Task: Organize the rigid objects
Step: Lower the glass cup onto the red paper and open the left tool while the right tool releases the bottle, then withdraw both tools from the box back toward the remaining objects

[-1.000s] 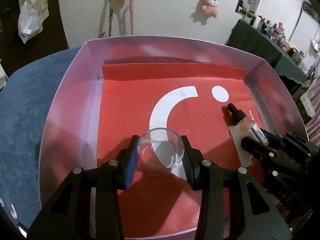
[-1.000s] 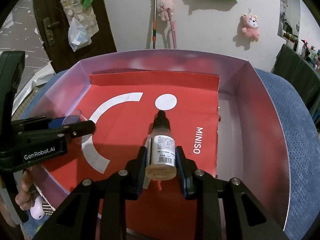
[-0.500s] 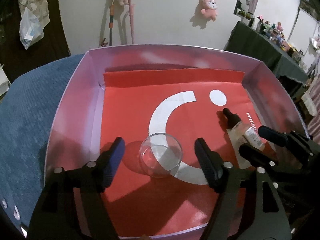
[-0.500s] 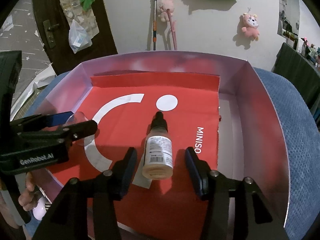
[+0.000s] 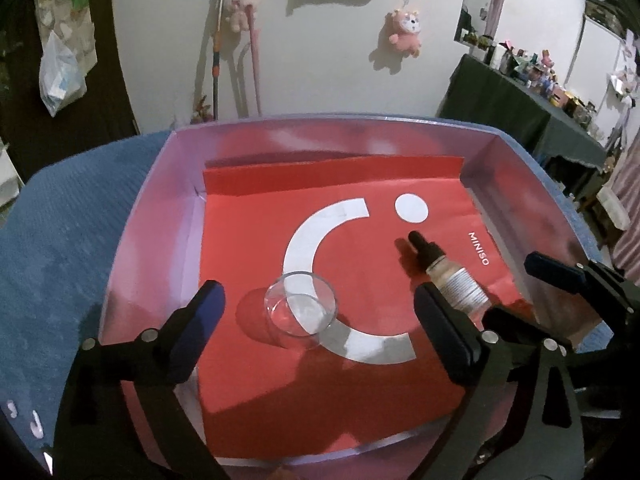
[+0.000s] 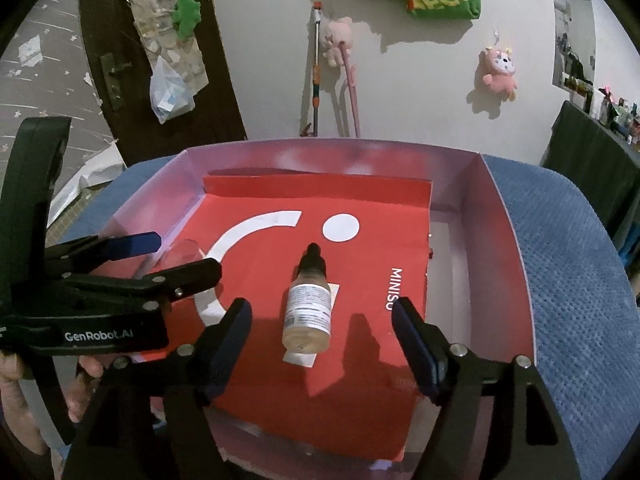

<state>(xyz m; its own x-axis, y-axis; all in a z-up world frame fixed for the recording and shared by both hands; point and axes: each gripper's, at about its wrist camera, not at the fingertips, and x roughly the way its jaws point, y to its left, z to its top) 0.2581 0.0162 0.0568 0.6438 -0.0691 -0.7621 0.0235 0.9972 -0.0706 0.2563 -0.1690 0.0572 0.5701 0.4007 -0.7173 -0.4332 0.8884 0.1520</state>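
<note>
A clear glass cup [image 5: 300, 308] stands upright on the red sheet [image 5: 248, 248] that lines the lilac box [image 5: 152, 240]. My left gripper [image 5: 319, 294] straddles the cup; its jaws are opening, with wide gaps on both sides. A dropper bottle [image 6: 308, 308] with a black cap lies flat on the sheet, cap pointing away. Around it sits my right gripper [image 6: 320, 308], jaws opening, pads clear of the bottle. The left gripper [image 6: 186, 256] shows at the left of the right wrist view, mostly hiding the cup [image 6: 186, 246]. The bottle [image 5: 452, 280] and right gripper [image 5: 516, 292] show at the right of the left wrist view.
The box [image 6: 500, 240] rests on a blue textured cushion [image 6: 568, 280]. A person's hand [image 6: 20, 400] holds the left gripper's handle. Behind stands a white wall with plush toys [image 5: 406, 30], a dark door [image 6: 120, 60] at left, and a dark-covered table [image 5: 520, 108] with several small items at right.
Both grippers were shut on their objects, the left on the glass cup and the right on the dropper bottle. Both have let go and spread wide. Cup and bottle stay on the red sheet.
</note>
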